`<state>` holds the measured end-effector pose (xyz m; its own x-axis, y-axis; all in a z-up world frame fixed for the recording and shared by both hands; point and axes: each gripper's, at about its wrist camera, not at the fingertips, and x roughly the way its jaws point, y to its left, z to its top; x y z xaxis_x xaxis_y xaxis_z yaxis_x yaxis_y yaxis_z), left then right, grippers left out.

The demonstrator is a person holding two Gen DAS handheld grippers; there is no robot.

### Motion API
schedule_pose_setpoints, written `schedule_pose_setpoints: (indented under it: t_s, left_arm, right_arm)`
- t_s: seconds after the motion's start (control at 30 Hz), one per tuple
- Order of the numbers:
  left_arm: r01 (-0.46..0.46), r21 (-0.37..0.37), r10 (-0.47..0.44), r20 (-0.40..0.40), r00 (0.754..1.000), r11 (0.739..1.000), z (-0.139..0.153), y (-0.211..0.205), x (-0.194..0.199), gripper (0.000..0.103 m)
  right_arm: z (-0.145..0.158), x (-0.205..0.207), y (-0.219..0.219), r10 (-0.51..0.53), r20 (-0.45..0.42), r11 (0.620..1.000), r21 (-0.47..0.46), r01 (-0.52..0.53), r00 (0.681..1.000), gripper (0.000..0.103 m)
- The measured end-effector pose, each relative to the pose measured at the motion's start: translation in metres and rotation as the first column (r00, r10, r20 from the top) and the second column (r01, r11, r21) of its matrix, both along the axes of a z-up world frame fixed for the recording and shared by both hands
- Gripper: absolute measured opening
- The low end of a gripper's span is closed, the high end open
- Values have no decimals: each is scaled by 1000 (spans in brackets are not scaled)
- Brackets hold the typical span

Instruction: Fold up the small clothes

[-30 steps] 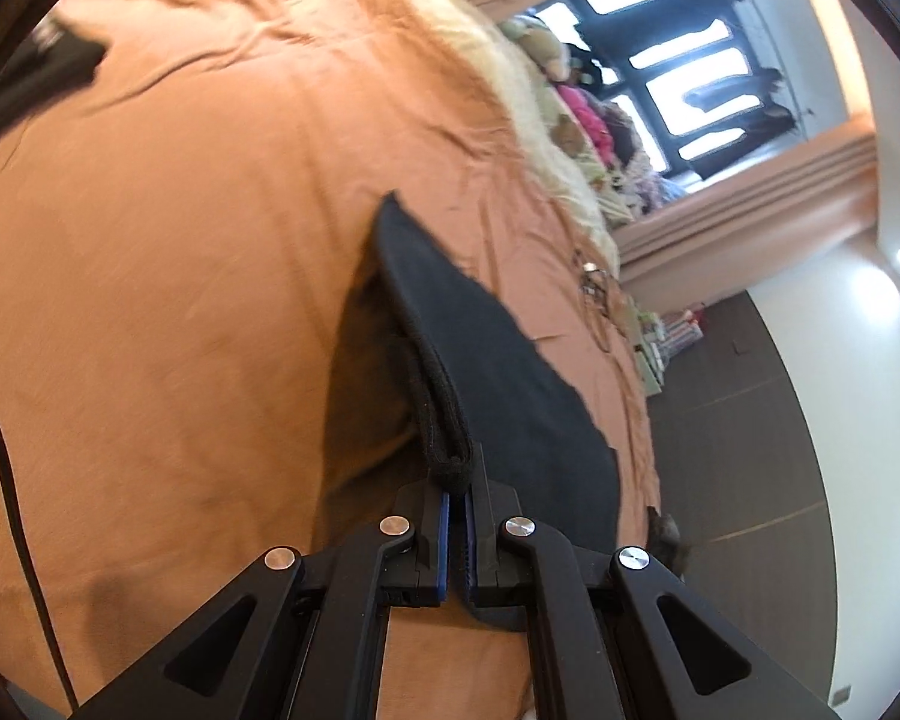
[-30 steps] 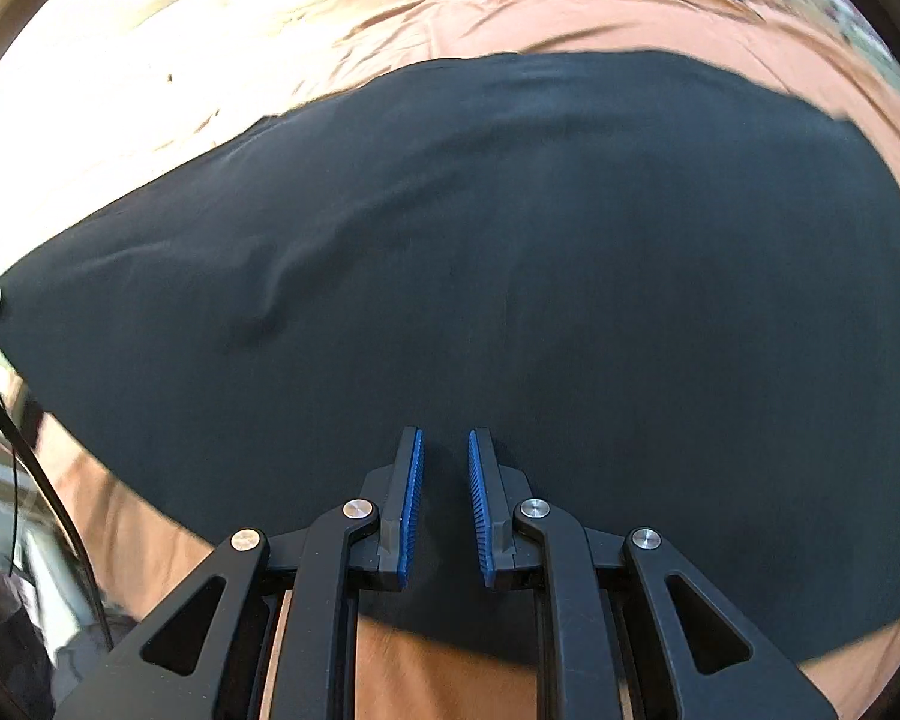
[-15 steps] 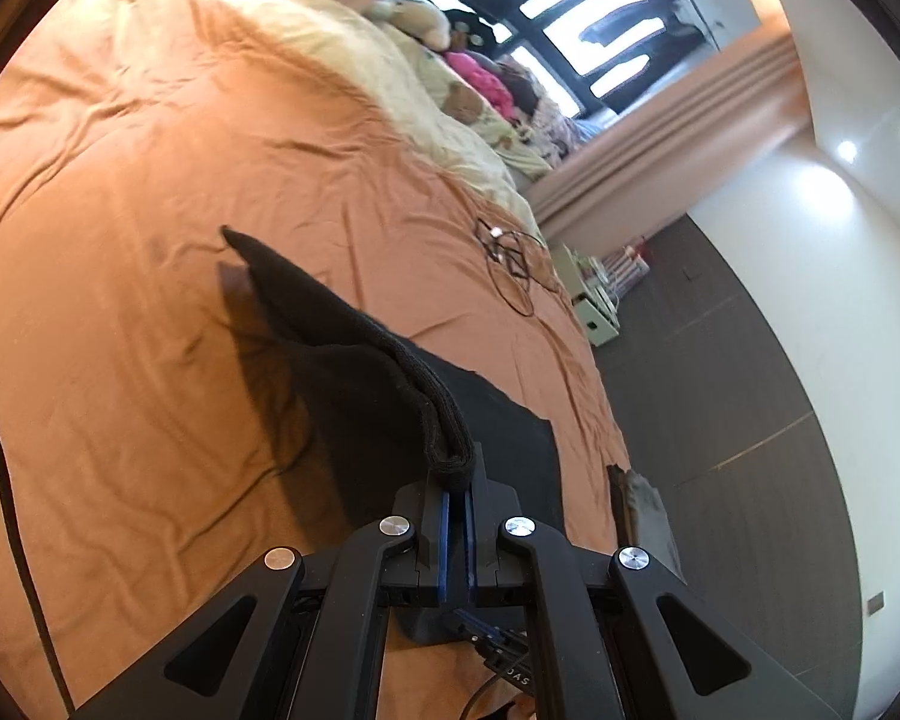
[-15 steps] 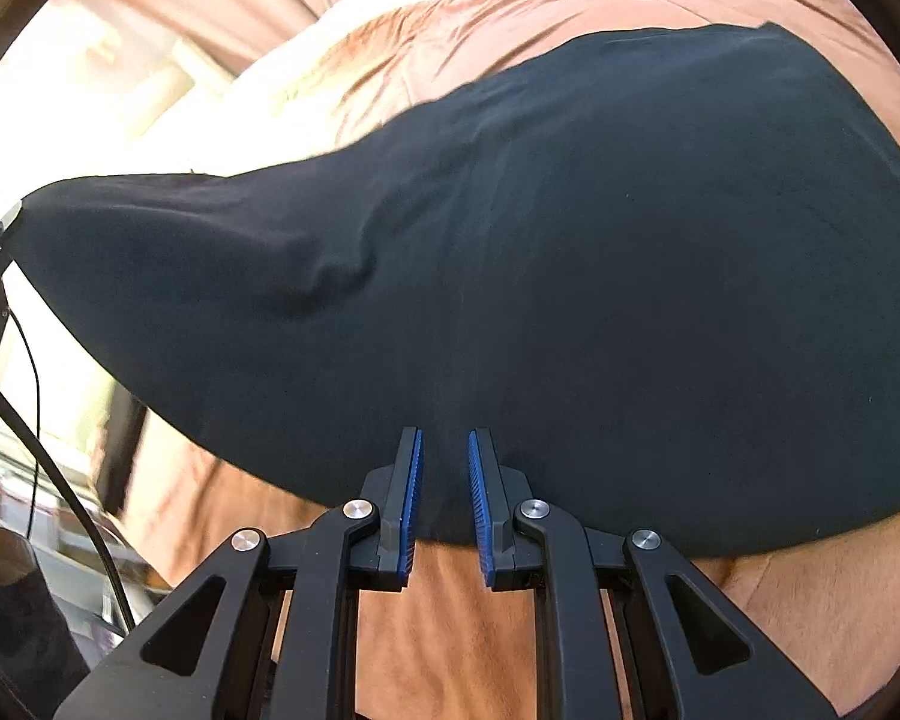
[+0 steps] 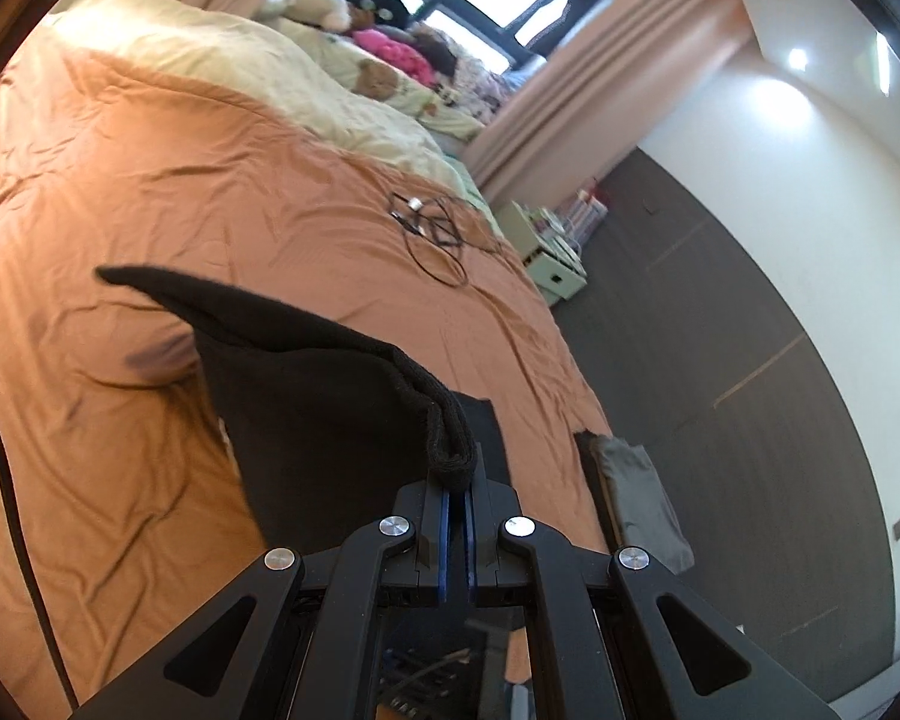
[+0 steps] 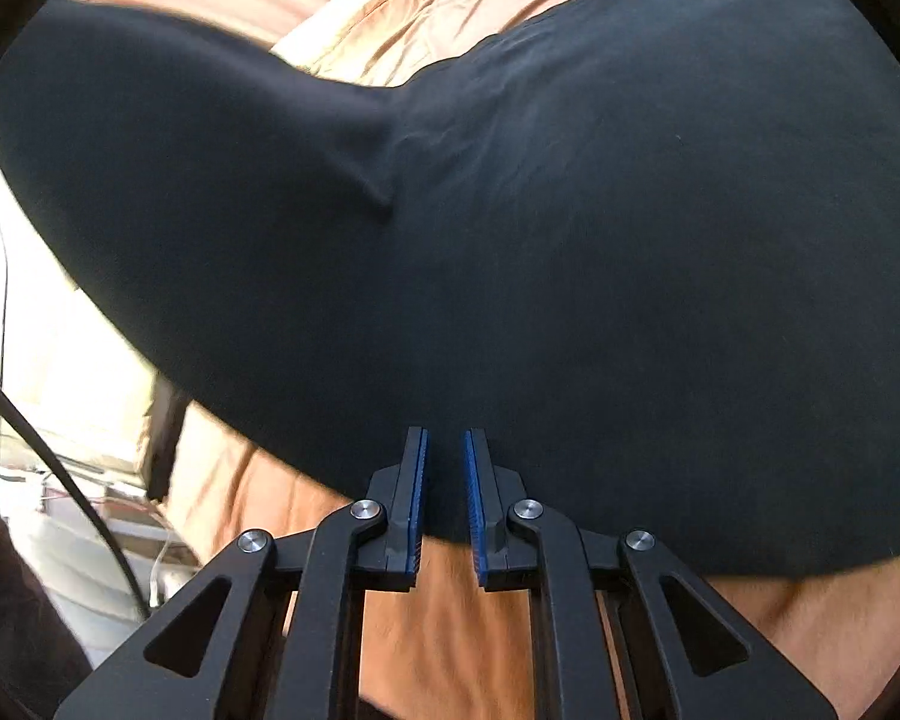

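Observation:
A black garment [image 5: 318, 396] lies partly on the orange bed sheet [image 5: 150, 192]. My left gripper [image 5: 457, 480] is shut on its thick hemmed edge and holds that side lifted, so the cloth hangs in a fold. In the right wrist view the same black garment [image 6: 570, 228] fills most of the frame, its left part raised and creased. My right gripper [image 6: 445, 468] is open, its blue pads either side of the near hem, with nothing pinched.
A coiled black cable [image 5: 438, 234] lies on the sheet further up the bed. A cream duvet [image 5: 258, 78] and soft toys [image 5: 384, 42] lie at the head. A folded grey cloth [image 5: 642, 504] sits at the bed's right edge by the dark floor [image 5: 720, 360].
My left gripper has lifted the garment's edge higher and carried it over, so the raised fold has grown. My right gripper has stayed open at the near hem.

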<state>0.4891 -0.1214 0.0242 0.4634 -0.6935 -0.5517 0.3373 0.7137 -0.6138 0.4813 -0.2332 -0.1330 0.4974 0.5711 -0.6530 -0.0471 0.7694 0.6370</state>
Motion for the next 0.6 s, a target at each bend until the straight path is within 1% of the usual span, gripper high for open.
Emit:
schedule_pose_setpoints:
  t_s: [0.07,0.17,0.3,0.43,0.6]
  left_arm:
    - [25,6,-25,7,1000,1000,1,-16,0,3]
    - [70,5,-70,2,998,998,3,-41,1,3]
    - [131,38,-131,-3,991,991,0,-79,1,3]
    - [196,72,-195,-23,981,978,-9,-115,-2,3]
    - [261,114,-258,-38,965,959,-18,-154,-7,3]
  right_arm:
    - [9,-5,-10,-9,7,1000,3,9,1000,9]
    - [28,-16,-32,-38,48,999,-1,38,998,10]
    - [53,-53,-72,-106,93,994,-10,107,990,10]
    - [63,-75,-110,-177,108,984,-17,180,978,10]
    - [66,-104,-165,-268,114,963,-9,271,957,11]
